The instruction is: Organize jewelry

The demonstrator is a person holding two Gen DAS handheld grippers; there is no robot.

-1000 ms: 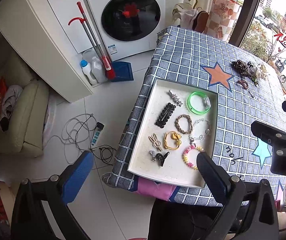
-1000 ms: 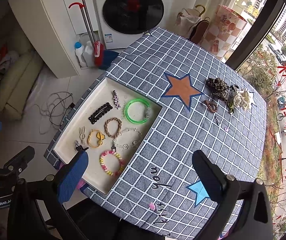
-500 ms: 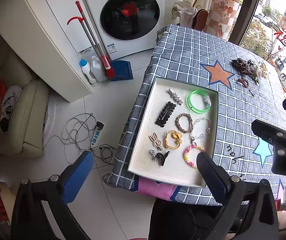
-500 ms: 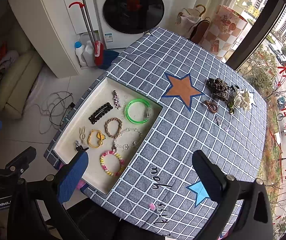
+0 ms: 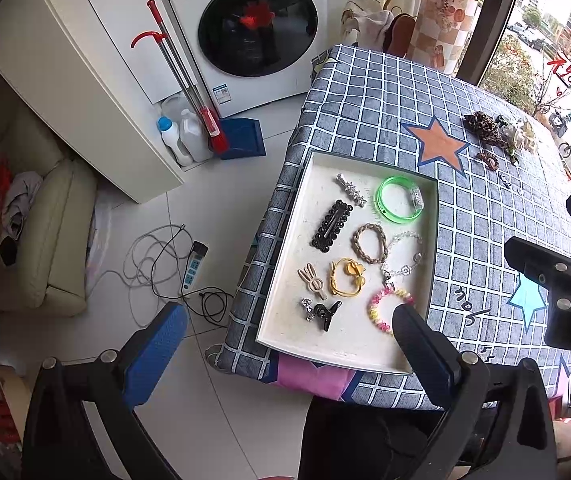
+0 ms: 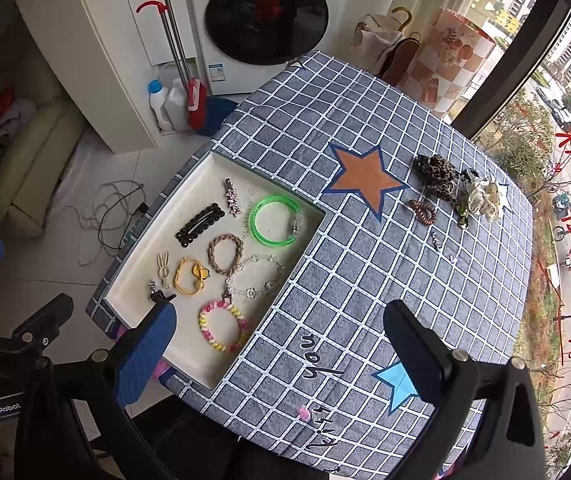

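Jewelry (image 5: pixel 369 244) lies inside the tray (image 5: pixel 285 272); left gripper (image 5: pixel 285 328) and right gripper (image 6: pixel 281 336) hover above the tray, both spread wide, empty.

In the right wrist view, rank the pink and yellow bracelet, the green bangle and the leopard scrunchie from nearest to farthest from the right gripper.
1. Pink and yellow bracelet, tray's near end, closest to the right gripper.
2. Green bangle, tray's far end.
3. Leopard scrunchie, on the cloth beyond the orange star.
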